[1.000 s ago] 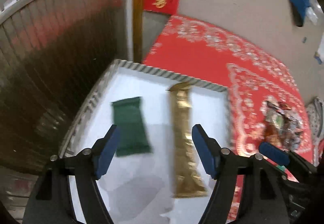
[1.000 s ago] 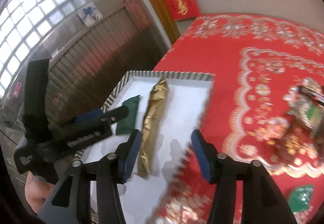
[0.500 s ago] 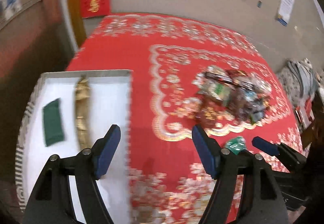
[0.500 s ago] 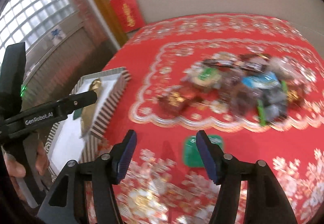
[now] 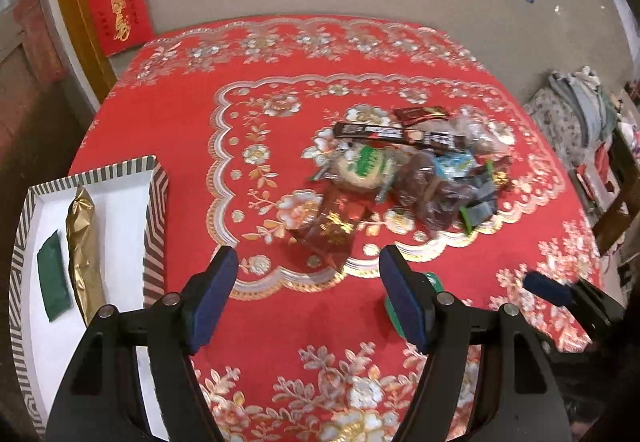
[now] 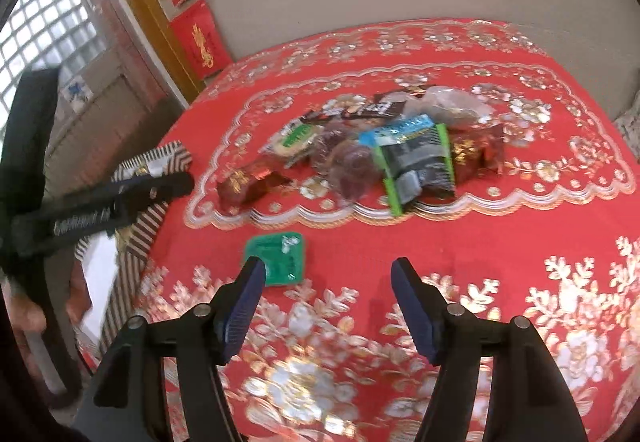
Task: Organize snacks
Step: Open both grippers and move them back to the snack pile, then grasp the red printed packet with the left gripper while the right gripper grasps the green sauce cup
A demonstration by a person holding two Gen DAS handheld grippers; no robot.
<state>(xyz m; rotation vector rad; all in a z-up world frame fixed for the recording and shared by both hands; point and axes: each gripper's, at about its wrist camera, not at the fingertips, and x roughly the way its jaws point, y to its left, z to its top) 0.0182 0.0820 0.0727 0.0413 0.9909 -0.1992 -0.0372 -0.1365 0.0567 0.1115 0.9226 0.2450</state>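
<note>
A red cloth (image 5: 168,122) with gold and silver flowers is spread over the table. Near its middle a heap of snacks (image 5: 408,178) is piled: a long dark bar, a round cake in a clear wrapper with a green label, dark red packets, and a black packet with a green edge (image 6: 416,162). One small green packet (image 6: 278,258) is set apart from the heap on the near side, flat on the cloth.

At the left edge of the table a white tray (image 5: 156,194) with a striped rim is seen. Two snacks are laid in it side by side: a long gold bar (image 5: 82,250) and a dark green packet (image 5: 52,288).

The left gripper (image 5: 308,298) is held above bare cloth with its jaws spread; nothing is between them. The green packet is partly hidden behind its right finger, and contact cannot be told, perhaps none.

The right gripper (image 6: 328,302) is held just past the green packet, whose near corner is by the left finger. Its jaws have just been opening and nothing is gripped between them. The view is blurred in places, so wrapper print is not read
</note>
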